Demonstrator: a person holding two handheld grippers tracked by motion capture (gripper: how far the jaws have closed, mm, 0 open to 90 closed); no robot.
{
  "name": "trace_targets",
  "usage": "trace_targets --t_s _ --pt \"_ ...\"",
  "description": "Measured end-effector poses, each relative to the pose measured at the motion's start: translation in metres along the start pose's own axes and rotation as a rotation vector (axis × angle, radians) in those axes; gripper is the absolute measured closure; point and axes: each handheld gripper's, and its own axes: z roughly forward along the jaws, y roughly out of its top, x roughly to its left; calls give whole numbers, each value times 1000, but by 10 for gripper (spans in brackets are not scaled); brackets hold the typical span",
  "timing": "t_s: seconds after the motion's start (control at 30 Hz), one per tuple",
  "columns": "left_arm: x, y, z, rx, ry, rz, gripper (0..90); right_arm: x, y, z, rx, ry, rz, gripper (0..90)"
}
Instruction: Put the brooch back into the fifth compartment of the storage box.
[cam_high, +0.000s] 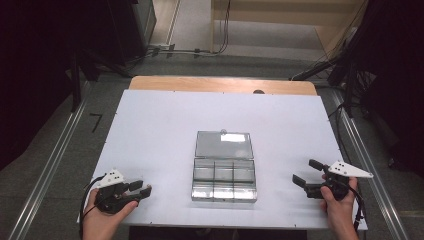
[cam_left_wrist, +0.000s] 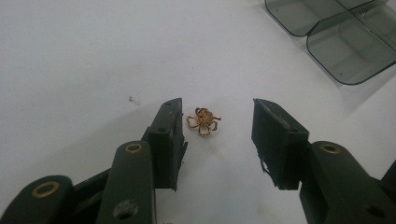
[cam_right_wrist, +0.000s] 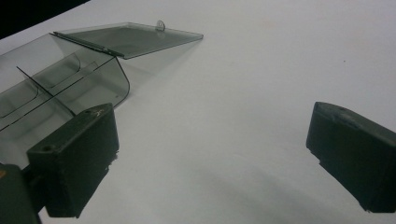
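2 handheld grippers rest near the front edge of a white table (cam_high: 150, 125), one at each side of a clear plastic compartment box (cam_high: 224, 179) whose lid (cam_high: 223, 144) lies folded flat behind it. the left gripper (cam_left_wrist: 217, 123) has its jaws spread moderately wide and holds nothing; between them on the table lies a small gold flower-shaped brooch or charm (cam_left_wrist: 203, 121), much closer to the jaw on the left of that view, just beside it but apparently not touching. the box sits well off to its side, toward the table's middle. the right gripper (cam_right_wrist: 210, 154) is open wide, empty, hovering over bare table beside the box's corner.

the step in hand looks like picking up the gold piece. to do it well, i would shift the left gripper slightly so the piece sits midway between the jaws, lower the tips until they nearly brush the table, then close slowly. the piece is thin and wiry, so an off-centre pinch could flick it away.
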Motion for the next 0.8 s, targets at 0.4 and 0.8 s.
trace_targets --t_s 0.4,0.8 --pt "-6 1 10 34 109 -4 643 2 0 0 4 -35 -4 8" --pt "-3 1 13 30 87 -6 820 3 0 1 4 -44 -7 8"
